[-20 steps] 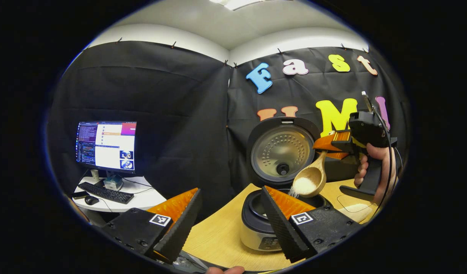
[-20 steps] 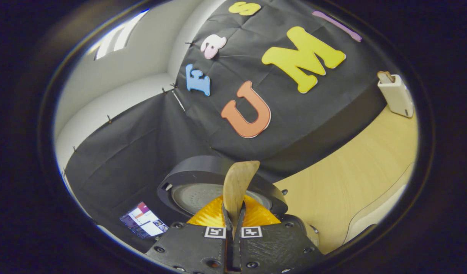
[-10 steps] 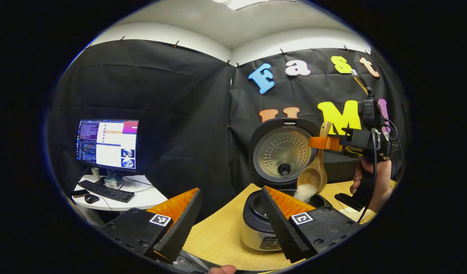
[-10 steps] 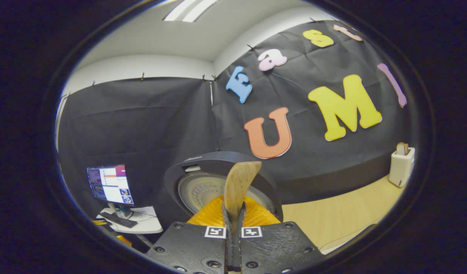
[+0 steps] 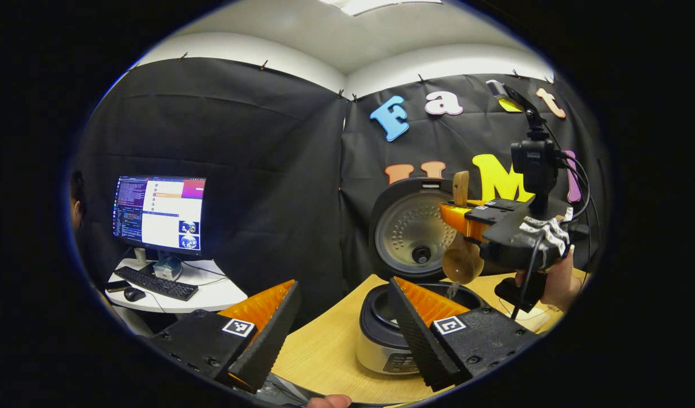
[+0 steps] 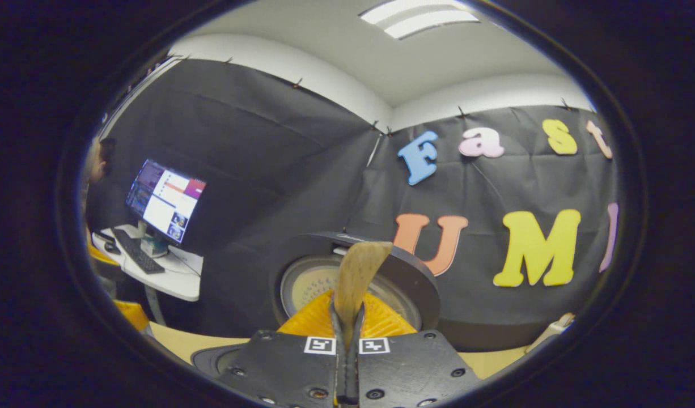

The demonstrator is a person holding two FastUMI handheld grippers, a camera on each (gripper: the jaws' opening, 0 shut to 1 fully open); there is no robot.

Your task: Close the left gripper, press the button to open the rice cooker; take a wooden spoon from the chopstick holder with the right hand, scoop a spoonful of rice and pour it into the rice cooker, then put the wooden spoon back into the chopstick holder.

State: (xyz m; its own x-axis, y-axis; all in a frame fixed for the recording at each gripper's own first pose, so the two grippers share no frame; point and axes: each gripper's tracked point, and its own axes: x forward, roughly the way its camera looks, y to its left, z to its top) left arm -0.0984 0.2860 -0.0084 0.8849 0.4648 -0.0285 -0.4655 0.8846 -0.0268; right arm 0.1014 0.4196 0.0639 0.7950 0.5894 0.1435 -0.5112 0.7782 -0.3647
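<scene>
1. Left gripper view, far to the left of the claw: a monitor (image 5: 159,214) stands on a white desk (image 5: 211,292) with a keyboard (image 5: 156,284) and a mouse (image 5: 134,294).
2. Next comes the left gripper (image 5: 339,326) itself, its two fingers spread wide apart and holding nothing.
3. Just beyond its right finger (image 5: 421,320) sits the rice cooker (image 5: 381,340) on the wooden table (image 5: 325,354), its lid (image 5: 412,229) raised upright behind the pot.
4. Right of the lid, the wooden spoon (image 5: 461,249) hangs bowl-down over the open pot, handle pointing up, with a thin trickle of rice (image 5: 453,290) falling from the bowl.
5. Farther right, the right gripper (image 5: 466,218) is clamped on the spoon's handle, and a hand (image 5: 554,280) holds its grip.
6. Right gripper view: the two fingers are pressed together on the handle (image 6: 356,283), which rises straight ahead of the claw, with the cooker's lid (image 6: 353,280) just behind it and the monitor (image 6: 165,199) off to the left.
</scene>
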